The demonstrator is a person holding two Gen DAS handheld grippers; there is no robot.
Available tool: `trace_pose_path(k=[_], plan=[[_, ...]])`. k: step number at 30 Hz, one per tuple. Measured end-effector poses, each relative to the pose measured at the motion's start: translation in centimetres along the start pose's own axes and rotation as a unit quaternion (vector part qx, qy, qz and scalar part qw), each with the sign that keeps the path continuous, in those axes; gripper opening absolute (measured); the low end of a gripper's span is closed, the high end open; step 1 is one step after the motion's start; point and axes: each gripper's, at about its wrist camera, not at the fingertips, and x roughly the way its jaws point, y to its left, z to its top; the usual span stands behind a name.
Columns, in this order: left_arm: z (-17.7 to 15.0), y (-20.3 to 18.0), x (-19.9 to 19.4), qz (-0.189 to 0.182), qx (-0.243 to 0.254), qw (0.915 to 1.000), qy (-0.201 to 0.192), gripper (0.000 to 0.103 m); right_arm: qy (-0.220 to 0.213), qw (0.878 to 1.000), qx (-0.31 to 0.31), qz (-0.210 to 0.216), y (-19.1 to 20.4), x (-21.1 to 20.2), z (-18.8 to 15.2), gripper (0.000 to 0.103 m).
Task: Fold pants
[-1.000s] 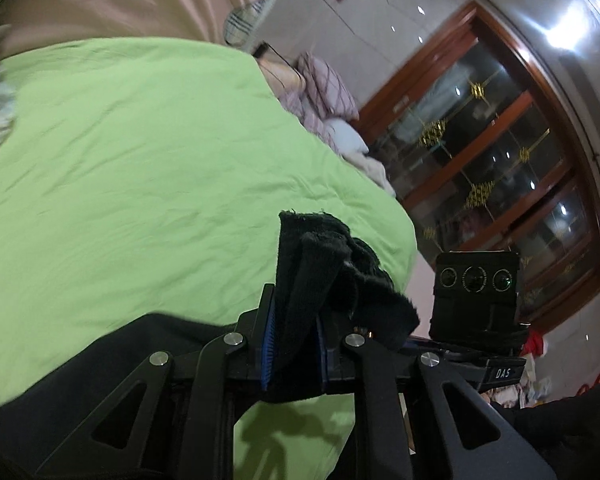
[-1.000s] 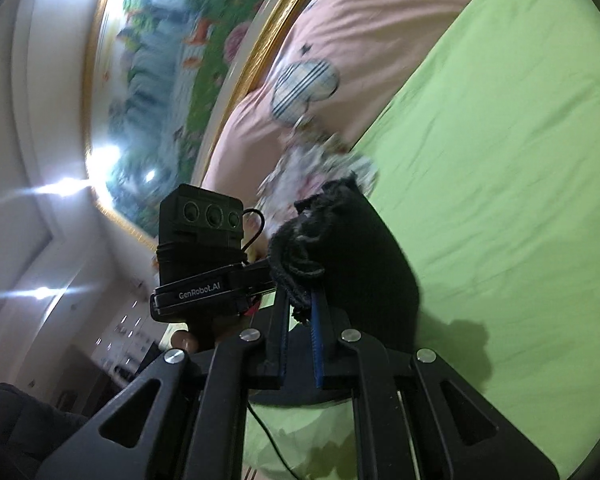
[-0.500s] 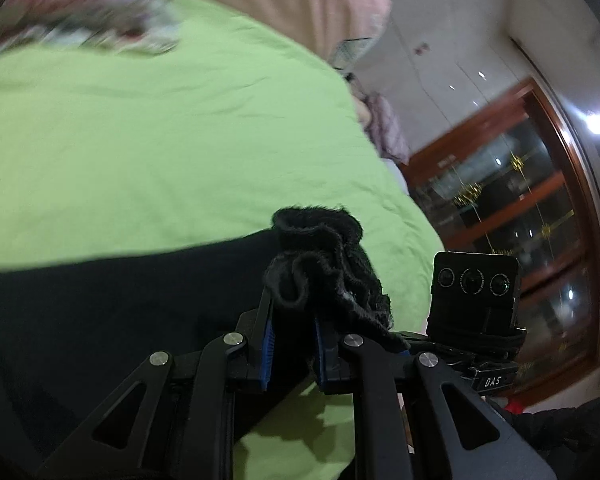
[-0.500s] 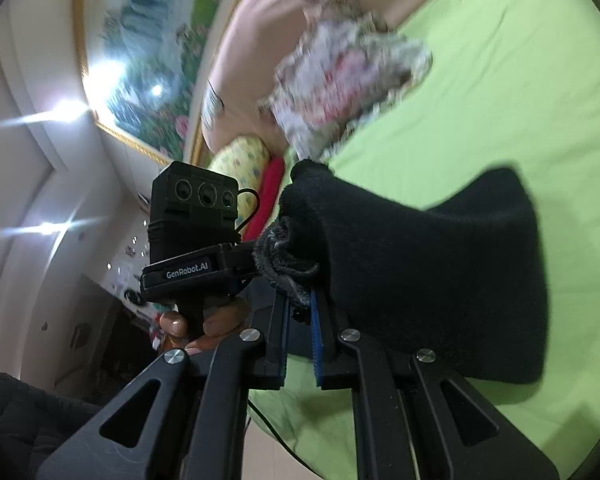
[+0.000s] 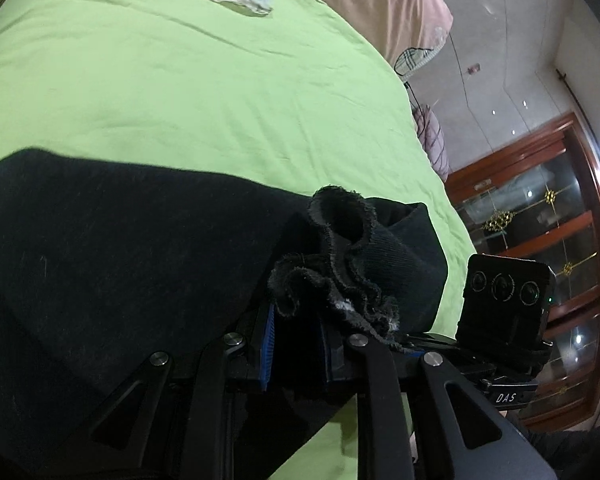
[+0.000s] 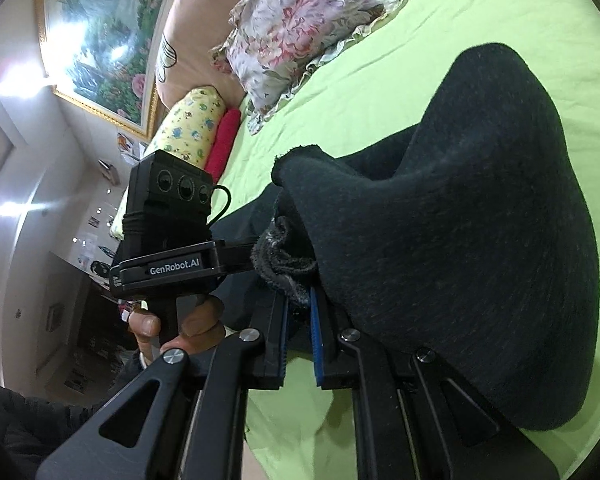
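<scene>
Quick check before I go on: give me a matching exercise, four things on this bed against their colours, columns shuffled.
Things:
1. pants
2. bed sheet
3. ruffled pillow
4. small cushion beside the yellow patterned one

Colours:
A. red
B. floral pink and white
C. black
D. light green

Pairs: 1-C, 2-D, 3-B, 4-A

Both the left tool and the right tool are clamped on bunched edges of the pants.

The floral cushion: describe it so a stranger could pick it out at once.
Start from the wide green bedsheet and follow it up to the pink headboard. The floral cushion lies there on the sheet, beyond the black pants. Unlike the yellow patterned pillow and red pillow beside it, it has pink and grey flowers and a ruffled edge.
</scene>
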Motion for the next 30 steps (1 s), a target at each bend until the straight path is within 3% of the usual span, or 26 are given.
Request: trace_pose_path(k=[6, 13, 15, 17, 21, 30], plan=[[-0.5, 0.5, -0.9, 0.009, -0.019, 0.9997, -0.011, 0.024, 0.002, 1.0, -0.001, -0.016, 0.6, -0.1, -0.2, 0.013], [-1.6, 0.8, -4.6, 0.05, -0.04, 0.9967, -0.05, 0.053, 0.007, 0.998, -0.03, -0.061, 2.3, 0.6, -0.1, 0.016], [-2.2, 0.9, -5.9, 0.067, -0.051, 0.9944, -0.065, 0.059, 0.015, 0.997, -0.049, -0.062, 3.3, 1.0, -0.2, 0.03], [-3.0, 1.1, -7.4, 0.08, -0.065, 0.9911, -0.084, 0.06, 0.02, 0.996, -0.071, -0.056, 4.4, 1.2, -0.4, 0.061], [-4.5, 1.9, -10.2, 0.096, -0.088, 0.9856, -0.108, 0.062, 0.005, 0.99, -0.114, -0.083, 6.7, 1.3, -0.6, 0.062], [-10.0, 4.1, -16.9, 0.133, -0.147, 0.9645, -0.175, 0.07, -0.018, 0.994, -0.102, -0.044, 8.1, 0.3, 0.6, 0.062]])
